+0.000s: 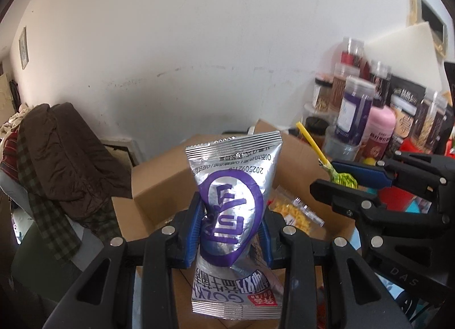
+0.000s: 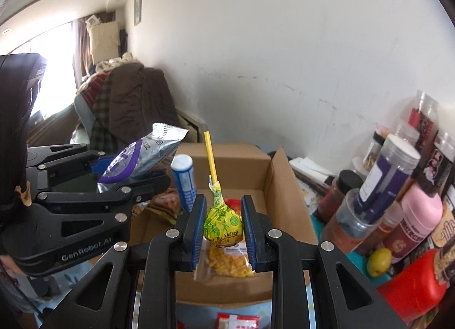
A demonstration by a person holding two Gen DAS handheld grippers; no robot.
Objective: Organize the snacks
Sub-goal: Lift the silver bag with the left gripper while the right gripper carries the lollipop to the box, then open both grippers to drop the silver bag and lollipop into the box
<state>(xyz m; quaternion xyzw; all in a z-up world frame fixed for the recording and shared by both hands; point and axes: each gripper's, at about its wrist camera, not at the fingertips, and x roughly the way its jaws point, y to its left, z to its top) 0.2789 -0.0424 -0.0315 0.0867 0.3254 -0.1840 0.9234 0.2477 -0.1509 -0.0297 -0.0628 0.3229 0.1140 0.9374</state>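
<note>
silver-purple packet (image 1: 231,209), yellow-green lollipop (image 2: 223,225)

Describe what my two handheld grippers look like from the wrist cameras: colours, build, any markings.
Both look alike. The left gripper and right gripper have matte black plastic linkage frames with cut-out slots and round silver pivot pins. Their fingers carry ribbed blue pads. White lettering "GenRobot.AI" marks the left one's side, seen from the right wrist camera. No cables visible.

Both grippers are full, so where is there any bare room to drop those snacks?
Bare cardboard shows in the open box: the floor along its right wall, behind the lollipop, and the near strip in front of the yellow snack bag. The box's left side is crowded with packets and a blue tube. Right of the box, the jars stand tightly packed.
</note>
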